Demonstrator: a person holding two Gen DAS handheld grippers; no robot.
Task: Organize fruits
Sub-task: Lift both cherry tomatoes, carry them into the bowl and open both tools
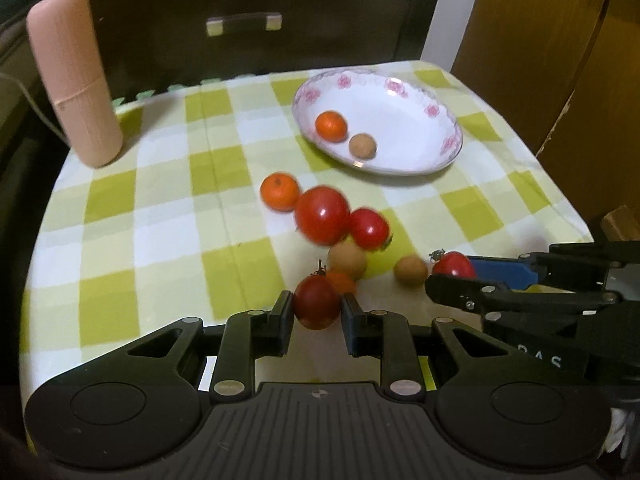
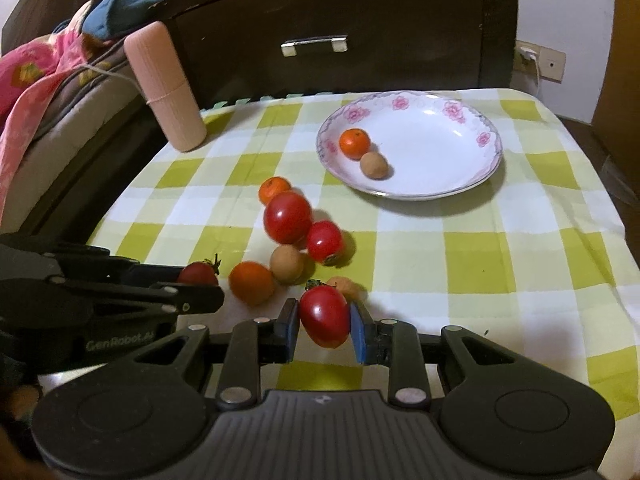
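My left gripper is shut on a dark red tomato with a stem, held just above the checked cloth. My right gripper is shut on a brighter red tomato; in the left wrist view it comes in from the right edge. The flowered white plate at the back right holds an orange and a brown round fruit. Between plate and grippers lie an orange, two red tomatoes, two brown fruits and a small orange.
A pink ribbed cylinder case stands at the table's back left corner. A dark wooden drawer front with a metal handle rises behind the table. Bedding lies off the left edge. The green-and-white cloth is bare on the right.
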